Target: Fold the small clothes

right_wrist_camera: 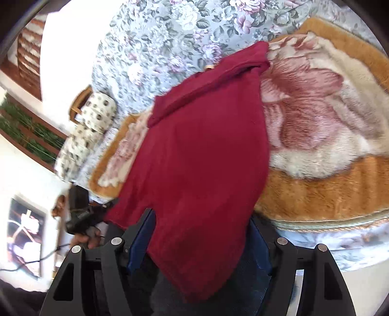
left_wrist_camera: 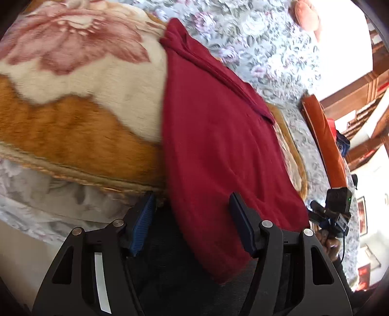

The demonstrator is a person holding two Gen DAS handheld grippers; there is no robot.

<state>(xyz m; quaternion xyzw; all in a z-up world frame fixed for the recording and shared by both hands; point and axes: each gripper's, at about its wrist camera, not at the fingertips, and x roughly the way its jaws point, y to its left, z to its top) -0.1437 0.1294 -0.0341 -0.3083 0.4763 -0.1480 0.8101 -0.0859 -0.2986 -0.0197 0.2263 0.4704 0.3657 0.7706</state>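
A dark red garment (left_wrist_camera: 218,136) lies lengthwise on a fluffy cream and orange flowered blanket (left_wrist_camera: 73,116), its near end hanging over the bed's edge. My left gripper (left_wrist_camera: 193,218) is open at that edge. The hanging cloth crosses the gap from the right finger, and the left blue pad (left_wrist_camera: 142,226) is bare. In the right wrist view the red garment (right_wrist_camera: 199,150) drapes down between the fingers of my right gripper (right_wrist_camera: 201,238), which stands open and wide. The cloth covers most of its right finger. Each view shows the other gripper (left_wrist_camera: 335,211) (right_wrist_camera: 80,214) in a hand beside the cloth.
The blanket (right_wrist_camera: 328,182) lies on a grey floral bedsheet (left_wrist_camera: 255,36) (right_wrist_camera: 170,36). An orange cushion (left_wrist_camera: 323,136) and a pink pillow (left_wrist_camera: 306,14) sit on one side of the bed, a spotted pillow (right_wrist_camera: 90,128) on the other. Wooden shelving (left_wrist_camera: 364,102) lines the wall.
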